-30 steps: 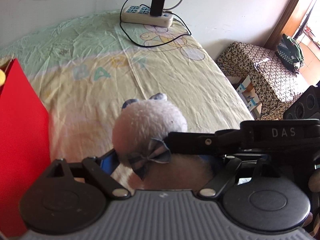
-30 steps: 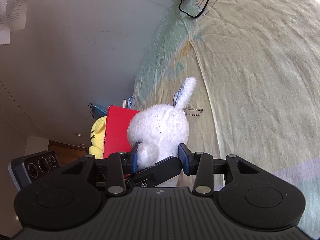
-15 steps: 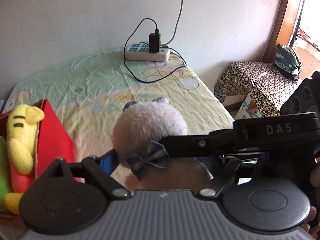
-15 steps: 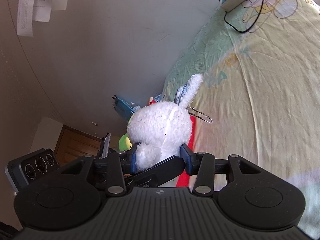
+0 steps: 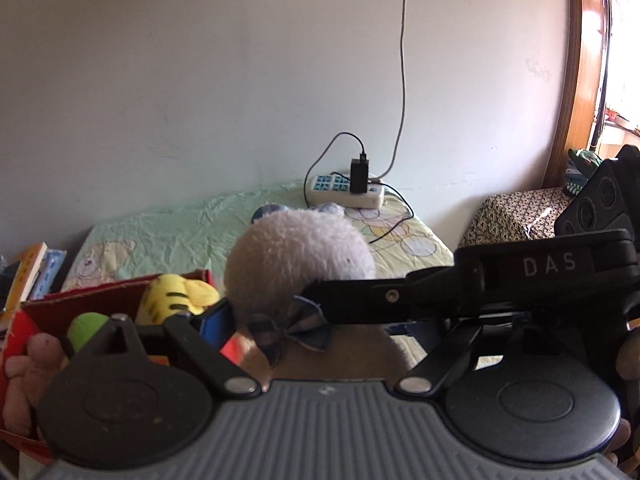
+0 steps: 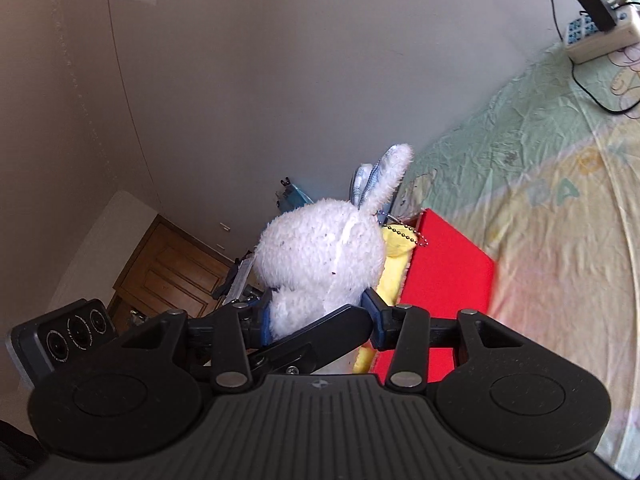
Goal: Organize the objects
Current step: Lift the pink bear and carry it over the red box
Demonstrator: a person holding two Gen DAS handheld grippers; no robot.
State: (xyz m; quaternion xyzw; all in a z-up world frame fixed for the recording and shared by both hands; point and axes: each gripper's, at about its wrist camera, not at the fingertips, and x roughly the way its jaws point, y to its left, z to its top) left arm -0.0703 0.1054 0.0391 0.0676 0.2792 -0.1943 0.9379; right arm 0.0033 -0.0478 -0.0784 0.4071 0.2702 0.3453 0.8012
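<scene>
A white plush rabbit (image 5: 298,262) with a blue bow and a bead chain is held in the air by both grippers. My left gripper (image 5: 316,322) is shut on its body below the head. My right gripper (image 6: 318,314) is shut on its lower body; the other gripper's finger crosses in front in each view. The rabbit (image 6: 320,254) hangs above the near edge of a red box (image 6: 448,276). The box (image 5: 100,298) holds a yellow striped plush (image 5: 176,292), a green ball (image 5: 86,326) and a pink plush (image 5: 24,376).
The box stands on a bed (image 5: 168,236) with a pale green and yellow sheet. A white power strip (image 5: 346,194) with a black charger and cables lies at the bed's far end by the wall. A patterned side table (image 5: 516,216) stands right of the bed.
Both grippers have lifted the rabbit and carried it left toward the red box. The open top of the box and the toys inside have come into the left wrist view.
</scene>
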